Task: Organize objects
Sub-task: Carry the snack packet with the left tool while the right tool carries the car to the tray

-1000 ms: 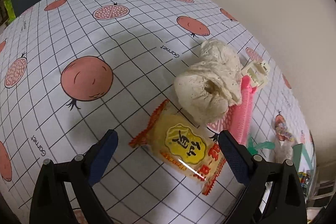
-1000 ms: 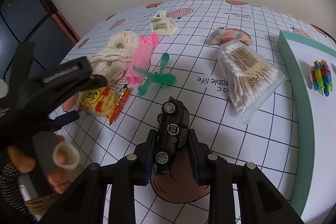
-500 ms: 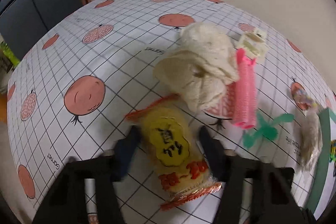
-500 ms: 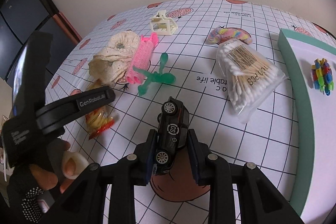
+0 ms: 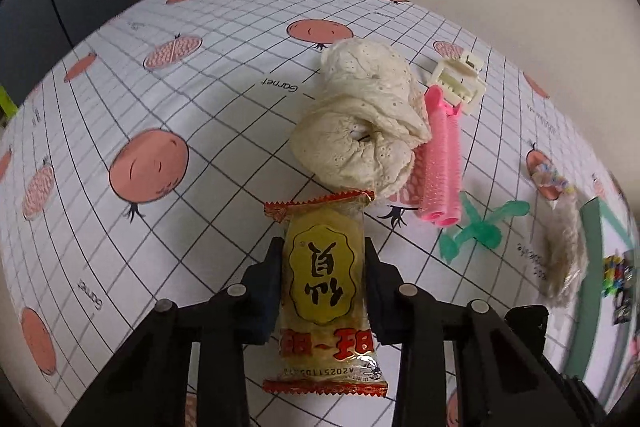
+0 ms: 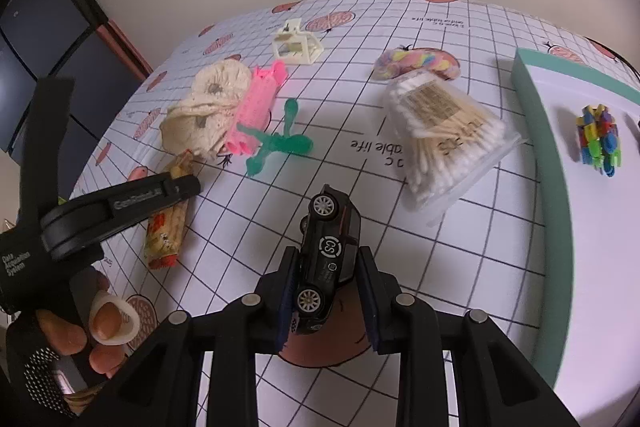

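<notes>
**Both grippers loaded over the fruit-print table**

Jaws of the left gripper (image 5: pixel 323 275) are closed against the two long sides of a yellow cellophane snack packet with red crimped ends (image 5: pixel 325 279), which lies lengthwise between the pads and sticks out past them at both ends. Jaws of the right gripper (image 6: pixel 327 281) are likewise pinched on a small black toy car with silver wheels (image 6: pixel 329 253), held on its side with its nose pointing away from the camera.

Beyond the packet sits a crumpled cream lace cloth (image 5: pixel 362 131), touching a pink spiked hair roller (image 5: pixel 442 163). Just past the roller lies a cream plastic hair claw (image 5: pixel 458 83); near its other end is a translucent green plastic propeller toy (image 6: pixel 280 143). A clear bag of cotton swabs (image 6: pixel 448 143) rests beside a white tray with a teal rim (image 6: pixel 548 163), which holds a multicoloured block toy (image 6: pixel 598 139). A pastel scrunchie (image 6: pixel 416 63) lies behind the bag. All rest on a white grid-patterned tablecloth (image 5: pixel 180 115).
</notes>
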